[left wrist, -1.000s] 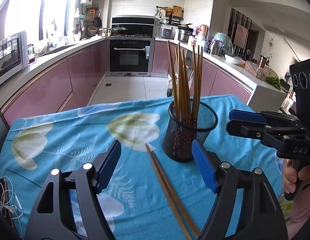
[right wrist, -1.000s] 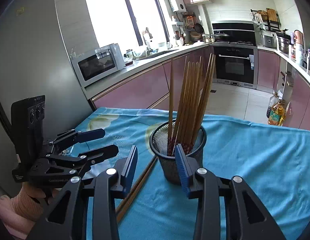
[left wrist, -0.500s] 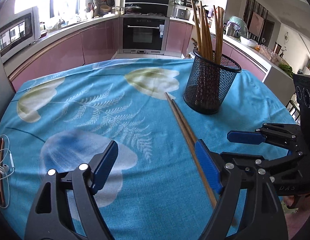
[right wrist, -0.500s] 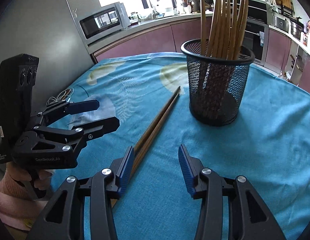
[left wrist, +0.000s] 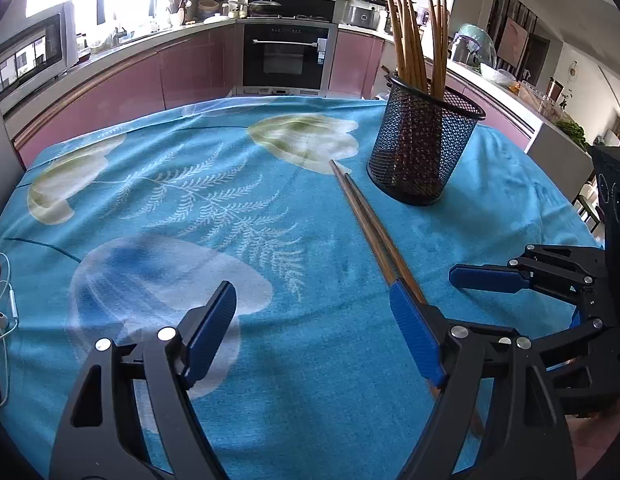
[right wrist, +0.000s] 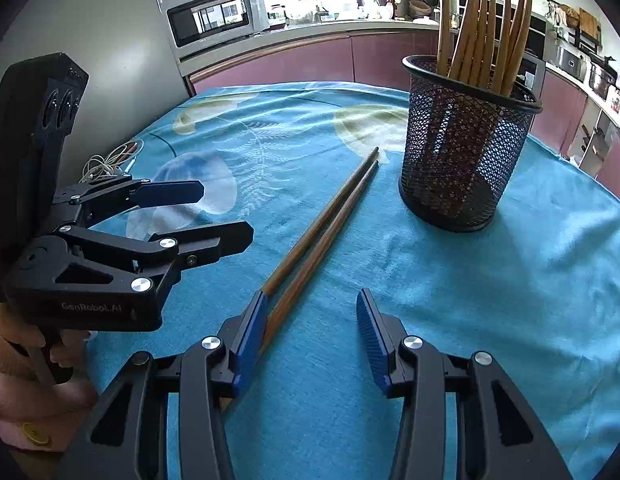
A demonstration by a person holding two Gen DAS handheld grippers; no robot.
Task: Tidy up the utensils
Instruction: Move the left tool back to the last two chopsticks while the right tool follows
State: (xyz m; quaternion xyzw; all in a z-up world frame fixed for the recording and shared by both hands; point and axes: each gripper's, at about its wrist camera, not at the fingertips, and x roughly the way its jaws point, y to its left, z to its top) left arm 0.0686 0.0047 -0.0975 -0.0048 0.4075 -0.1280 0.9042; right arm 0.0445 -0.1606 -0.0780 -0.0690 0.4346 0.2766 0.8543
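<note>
A pair of brown chopsticks [left wrist: 369, 224] lies on the blue flowered tablecloth [left wrist: 190, 200], tips pointing toward a black mesh holder [left wrist: 421, 148] packed with several upright chopsticks. My left gripper [left wrist: 310, 312] hovers low over the cloth, open and empty, with the pair running under its right finger. In the right wrist view the same chopsticks [right wrist: 321, 224] pass just inside the left finger of my right gripper [right wrist: 311, 304], which is open with nothing pinched. The holder [right wrist: 461, 148] stands ahead of it to the right. My left gripper [right wrist: 226, 212] shows at the left there.
White earphone cables [left wrist: 2, 320] lie at the table's left edge, also visible as a tangle [right wrist: 106, 160]. A person's hand [right wrist: 26, 360] holds the left gripper's handle. Kitchen counters, a microwave [right wrist: 214, 16] and an oven [left wrist: 286, 56] stand beyond the table.
Both grippers have come down toward the table and tipped downward. The holder now sits farther ahead, and the lying chopsticks run right alongside each gripper's fingers.
</note>
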